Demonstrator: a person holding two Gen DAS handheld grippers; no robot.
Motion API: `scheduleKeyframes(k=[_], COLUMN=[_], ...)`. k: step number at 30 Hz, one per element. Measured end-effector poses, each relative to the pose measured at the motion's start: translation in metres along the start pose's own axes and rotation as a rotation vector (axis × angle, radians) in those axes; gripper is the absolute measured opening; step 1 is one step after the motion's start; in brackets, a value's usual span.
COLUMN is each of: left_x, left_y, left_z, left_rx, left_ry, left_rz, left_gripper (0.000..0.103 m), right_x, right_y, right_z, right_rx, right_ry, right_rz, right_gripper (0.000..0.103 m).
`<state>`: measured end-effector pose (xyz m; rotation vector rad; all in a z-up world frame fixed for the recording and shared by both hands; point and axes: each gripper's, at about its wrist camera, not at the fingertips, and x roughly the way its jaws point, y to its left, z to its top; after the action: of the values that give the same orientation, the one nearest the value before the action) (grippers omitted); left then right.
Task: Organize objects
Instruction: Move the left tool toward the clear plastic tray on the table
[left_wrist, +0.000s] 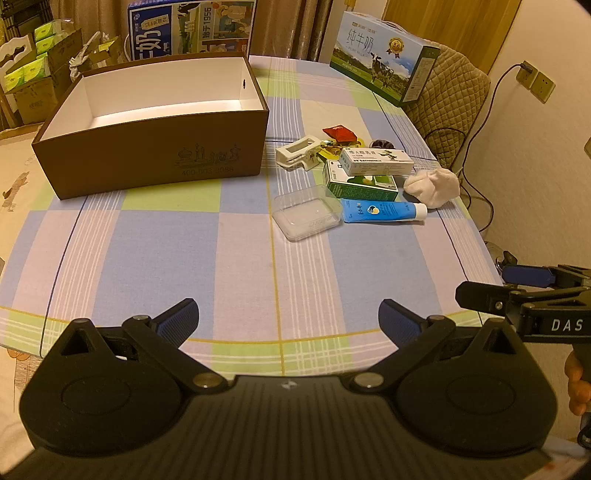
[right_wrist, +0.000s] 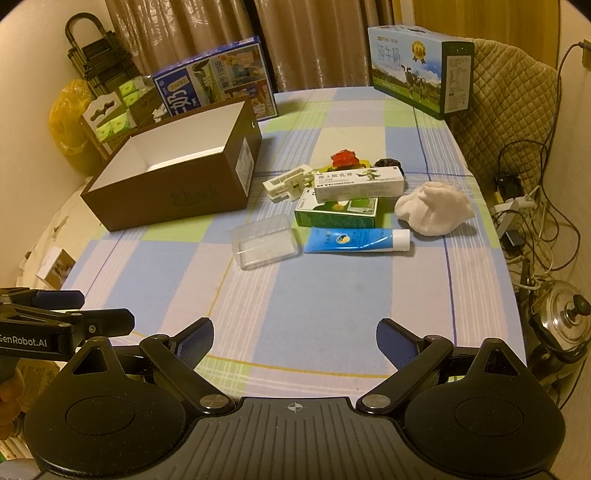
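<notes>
Nearest us, the left gripper (left_wrist: 288, 317) and the right gripper (right_wrist: 294, 338) hover side by side over the near edge of the bench (right_wrist: 332, 295) with its pastel checked cloth — jaws on both spread wide, nothing in them. My read: they are poised here to survey the pile before a first pick.

Further in, a clear plastic lidded case (right_wrist: 264, 242) sits closest, apparently with nothing in it, and just beside it lies a blue squeeze tube with a white cap (right_wrist: 356, 240). Behind those, a white carton of ointment (right_wrist: 360, 184) rests on top of a green-and-white medicine box (right_wrist: 336, 214), with a cream plastic clip (right_wrist: 290, 182) to one side and a rolled white sock (right_wrist: 434, 208) on the other. A red wrapper (right_wrist: 343, 158) and something dark peek out behind — too small to name.

Beyond, to the left, the brown cardboard box with a white interior (left_wrist: 147, 147) stands open and bare inside, likely the destination. Two milk cartons (right_wrist: 421, 62) stand at the far edge.
</notes>
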<state>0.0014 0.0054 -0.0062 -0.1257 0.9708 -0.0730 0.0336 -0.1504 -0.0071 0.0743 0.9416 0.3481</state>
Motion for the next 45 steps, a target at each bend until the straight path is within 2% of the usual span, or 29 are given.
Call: scheduleKeyframes(k=[13,27,39,45], left_x=[0.001,0.011,0.027,0.047], left_y=[0.006,0.014,0.007,0.001], left_z=[0.0,0.0,0.018,0.035], left_rx=[0.018,0.061,0.082,0.094], left_ry=[0.019,0.058,0.04,0.03], left_rz=[-0.019,-0.056,-0.041,-0.016], left_gripper=[0.102,0.102,0.102,0.102], right_x=[-0.001,-0.002,0.008,0.021], right_y=[0.006,0.006,-0.02,-0.051], right_z=[-0.003,-0.014,0.003,0.023], right_rx=[0.012,0.07,0.077,0.083], right_ry=[0.0,-0.003,-0.044,-0.063], right_rz=[-0.01,-0.057,-0.058,-0.068], right_gripper=[0.093,0.093,0.093,0.088])
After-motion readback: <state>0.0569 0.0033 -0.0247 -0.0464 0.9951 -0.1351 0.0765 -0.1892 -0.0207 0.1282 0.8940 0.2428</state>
